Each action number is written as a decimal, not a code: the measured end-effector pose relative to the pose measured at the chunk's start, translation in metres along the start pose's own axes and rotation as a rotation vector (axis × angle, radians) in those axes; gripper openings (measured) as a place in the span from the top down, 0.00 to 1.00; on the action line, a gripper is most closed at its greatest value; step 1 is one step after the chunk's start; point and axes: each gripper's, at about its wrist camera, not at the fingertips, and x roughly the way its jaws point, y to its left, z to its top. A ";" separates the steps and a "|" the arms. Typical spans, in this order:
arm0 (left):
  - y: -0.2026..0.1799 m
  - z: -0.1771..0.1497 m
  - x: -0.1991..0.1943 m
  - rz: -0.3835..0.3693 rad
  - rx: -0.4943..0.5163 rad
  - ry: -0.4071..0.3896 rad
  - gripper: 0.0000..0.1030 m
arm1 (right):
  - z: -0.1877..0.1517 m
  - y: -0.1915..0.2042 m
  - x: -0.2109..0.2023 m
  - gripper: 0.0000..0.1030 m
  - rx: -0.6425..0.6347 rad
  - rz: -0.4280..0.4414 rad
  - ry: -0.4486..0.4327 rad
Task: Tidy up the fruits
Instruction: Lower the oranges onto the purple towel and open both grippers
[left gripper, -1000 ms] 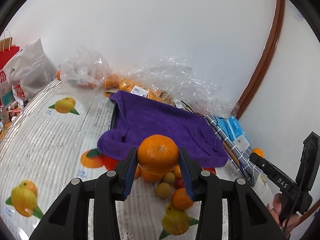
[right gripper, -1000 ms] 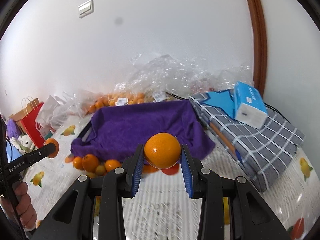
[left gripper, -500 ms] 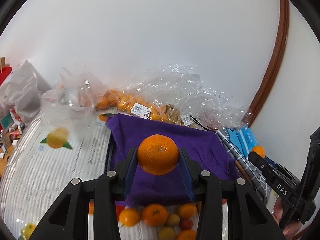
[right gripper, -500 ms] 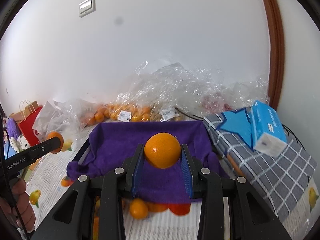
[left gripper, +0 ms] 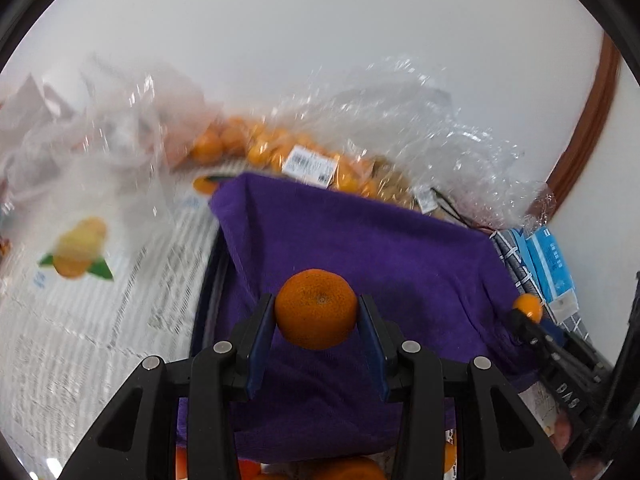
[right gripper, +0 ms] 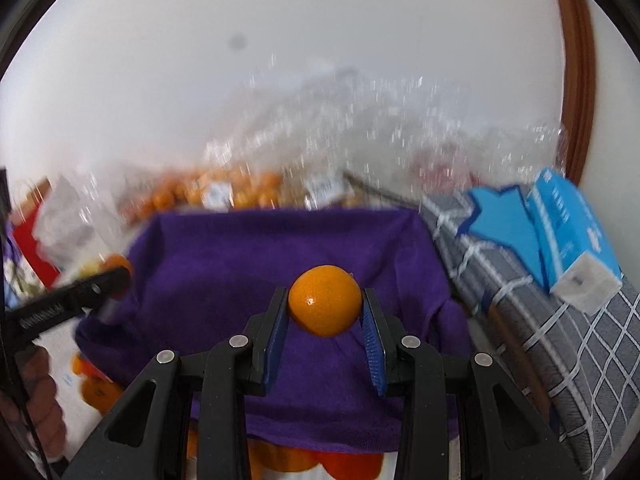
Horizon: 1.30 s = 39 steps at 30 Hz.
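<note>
My left gripper [left gripper: 316, 316] is shut on an orange [left gripper: 316, 308] and holds it above the purple cloth [left gripper: 360, 248] that lines a dark tray. My right gripper [right gripper: 325, 308] is shut on another orange [right gripper: 325, 300] above the same cloth [right gripper: 248, 256]. The right gripper's orange shows at the right of the left wrist view [left gripper: 528, 307]; the left gripper's orange shows at the left of the right wrist view [right gripper: 118, 264]. Several loose oranges [right gripper: 100, 392] lie on the table in front of the cloth.
Clear plastic bags with small oranges [left gripper: 256, 148] lie behind the tray against the white wall. A grey checked bundle [right gripper: 560, 320] with a blue tissue pack [right gripper: 572, 236] lies to the right. A fruit-print tablecloth [left gripper: 80, 256] covers the table. A red bag [right gripper: 28, 240] stands far left.
Both grippers have moved forward and lower over the purple cloth, each still holding its orange. The loose oranges on the table have slid to the bottom edge of both views.
</note>
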 end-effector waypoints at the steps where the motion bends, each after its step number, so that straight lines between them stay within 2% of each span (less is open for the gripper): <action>1: 0.000 -0.001 0.003 -0.005 -0.003 0.009 0.62 | -0.001 -0.001 0.004 0.66 0.005 -0.001 0.012; 3: 0.000 -0.003 0.009 0.005 0.003 0.024 0.62 | -0.005 -0.004 0.015 0.66 0.022 0.017 0.061; 7: -0.002 -0.008 0.014 0.044 0.027 0.037 0.62 | -0.010 -0.006 0.025 0.66 0.028 0.009 0.097; 11: -0.006 -0.011 0.016 0.063 0.053 0.037 0.62 | -0.012 -0.010 0.029 0.64 0.062 0.010 0.106; 16: -0.010 -0.011 0.016 0.045 0.063 0.043 0.62 | -0.012 -0.007 0.026 0.62 0.051 -0.004 0.092; 19: -0.015 -0.013 0.019 0.060 0.083 0.046 0.62 | -0.011 -0.005 0.021 0.46 0.055 0.005 0.075; 21: -0.017 -0.014 0.021 0.063 0.095 0.050 0.62 | -0.010 -0.006 0.018 0.28 0.066 0.007 0.070; 23: -0.019 -0.016 0.023 0.056 0.099 0.057 0.62 | -0.007 -0.008 0.016 0.20 0.079 0.000 0.079; 25: -0.021 -0.017 0.023 0.053 0.103 0.051 0.61 | -0.004 -0.010 0.016 0.20 0.088 -0.019 0.093; 28: -0.023 -0.018 0.019 0.057 0.118 0.024 0.50 | -0.004 -0.016 0.013 0.15 0.124 -0.074 0.106; 31: -0.024 -0.017 0.014 0.055 0.115 -0.007 0.49 | -0.003 -0.024 0.006 0.14 0.180 -0.045 0.091; 33: -0.024 -0.017 0.011 0.054 0.108 -0.026 0.49 | -0.003 -0.029 0.000 0.05 0.218 -0.011 0.064; 34: -0.023 -0.016 0.009 0.055 0.101 -0.034 0.49 | -0.003 -0.030 -0.002 0.03 0.222 0.008 0.054; 39: -0.018 -0.012 0.000 0.065 0.084 -0.072 0.49 | -0.002 -0.031 -0.014 0.03 0.197 0.040 0.003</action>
